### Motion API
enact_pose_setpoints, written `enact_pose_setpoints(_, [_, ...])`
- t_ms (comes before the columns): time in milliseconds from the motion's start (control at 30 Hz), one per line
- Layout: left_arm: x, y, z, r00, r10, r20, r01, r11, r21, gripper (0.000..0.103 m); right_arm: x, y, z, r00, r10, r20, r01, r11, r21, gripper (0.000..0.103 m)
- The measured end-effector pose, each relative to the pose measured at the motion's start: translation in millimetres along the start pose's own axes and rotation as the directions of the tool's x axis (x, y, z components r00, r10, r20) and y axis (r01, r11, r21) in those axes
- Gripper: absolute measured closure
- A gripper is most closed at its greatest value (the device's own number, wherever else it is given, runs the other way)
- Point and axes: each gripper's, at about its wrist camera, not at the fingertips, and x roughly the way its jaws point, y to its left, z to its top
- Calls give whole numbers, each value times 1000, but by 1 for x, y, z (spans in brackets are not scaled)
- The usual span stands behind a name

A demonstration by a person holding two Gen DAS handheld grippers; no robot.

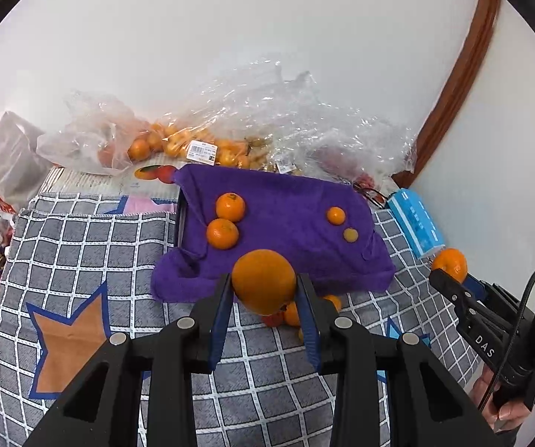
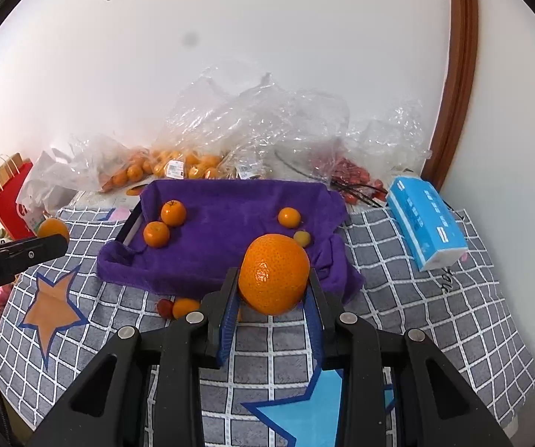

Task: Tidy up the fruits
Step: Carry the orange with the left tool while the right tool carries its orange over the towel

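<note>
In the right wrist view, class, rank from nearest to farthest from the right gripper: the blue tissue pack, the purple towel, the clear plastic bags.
1. Purple towel, just ahead of the right gripper.
2. Blue tissue pack, far right.
3. Clear plastic bags, against the wall.

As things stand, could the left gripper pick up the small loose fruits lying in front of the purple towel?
Probably not yet. The left gripper is already shut on an orange, so its jaws are occupied. The loose fruits lie otherwise unobstructed on the checked cloth.

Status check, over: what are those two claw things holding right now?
Left hand-held gripper, right hand-held gripper: each clamps an orange. Purple towel tray ahead, unobstructed.
</note>
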Motion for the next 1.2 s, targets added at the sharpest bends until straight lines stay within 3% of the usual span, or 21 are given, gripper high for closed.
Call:
enact_pose_setpoints(567, [-1,9,22,998,53,38,-52,998,-27,71,10,-14,21,999,14,40,-15,1000,19,70])
enact_pose_setpoints(767, [9,6,21,999,27,24,-26,999,-22,71,12,-14,23,999,3,41,-4,1000,9,70])
enact_pose_setpoints(1200, [18,7,24,999,49,15,-49,999,-20,71,22,-17,27,999,18,45,-19,1000,24,70])
